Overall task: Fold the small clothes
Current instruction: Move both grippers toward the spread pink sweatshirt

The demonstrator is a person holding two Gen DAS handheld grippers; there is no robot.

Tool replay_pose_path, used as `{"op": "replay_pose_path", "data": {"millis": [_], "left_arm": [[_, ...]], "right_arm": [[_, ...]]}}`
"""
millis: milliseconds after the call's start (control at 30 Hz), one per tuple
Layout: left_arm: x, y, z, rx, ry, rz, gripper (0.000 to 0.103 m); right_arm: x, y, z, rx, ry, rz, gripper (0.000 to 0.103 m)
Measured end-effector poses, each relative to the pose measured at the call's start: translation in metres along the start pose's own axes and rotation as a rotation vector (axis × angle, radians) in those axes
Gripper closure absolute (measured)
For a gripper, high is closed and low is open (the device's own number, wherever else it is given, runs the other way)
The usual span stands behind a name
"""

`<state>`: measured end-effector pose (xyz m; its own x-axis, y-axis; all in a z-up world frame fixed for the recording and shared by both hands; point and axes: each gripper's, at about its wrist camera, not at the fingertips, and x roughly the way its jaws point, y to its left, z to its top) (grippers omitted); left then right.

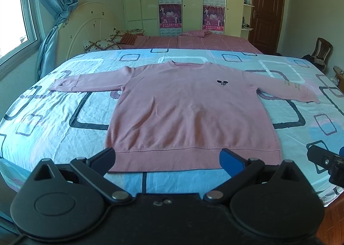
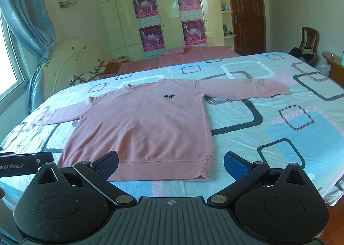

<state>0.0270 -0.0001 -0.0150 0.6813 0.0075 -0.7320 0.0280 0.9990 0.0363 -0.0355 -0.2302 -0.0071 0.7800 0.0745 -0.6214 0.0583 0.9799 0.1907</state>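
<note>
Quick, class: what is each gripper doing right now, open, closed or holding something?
Left gripper: open, holding nothing, above the hem of the pink sweater.
Right gripper: open, holding nothing, near the sweater's hem.

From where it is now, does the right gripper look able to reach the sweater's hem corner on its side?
Probably yes. The right gripper is open just short of the pink sweater, whose hem corner lies flat on the bedsheet, uncovered.
</note>
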Motion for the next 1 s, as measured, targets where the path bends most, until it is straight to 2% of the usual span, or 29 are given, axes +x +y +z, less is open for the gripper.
{"op": "replay_pose_path", "data": {"millis": [233,633,1000], "left_arm": [[0.01,0.0,0.007,0.0,0.023,0.009,0.001],[0.028,-0.002,0.019,0.003,0.008,0.011,0.001],[0.07,-0.001,0.043,0.02,0.018,0.005,0.001]], "right_arm": [[0.008,-0.003,0.002,0.003,0.006,-0.006,0.0],[0.028,-0.005,0.01,0.008,0.024,-0.015,0.0],[0.062,-0.012,0.02,0.034,0.037,-0.066,0.0]]}}
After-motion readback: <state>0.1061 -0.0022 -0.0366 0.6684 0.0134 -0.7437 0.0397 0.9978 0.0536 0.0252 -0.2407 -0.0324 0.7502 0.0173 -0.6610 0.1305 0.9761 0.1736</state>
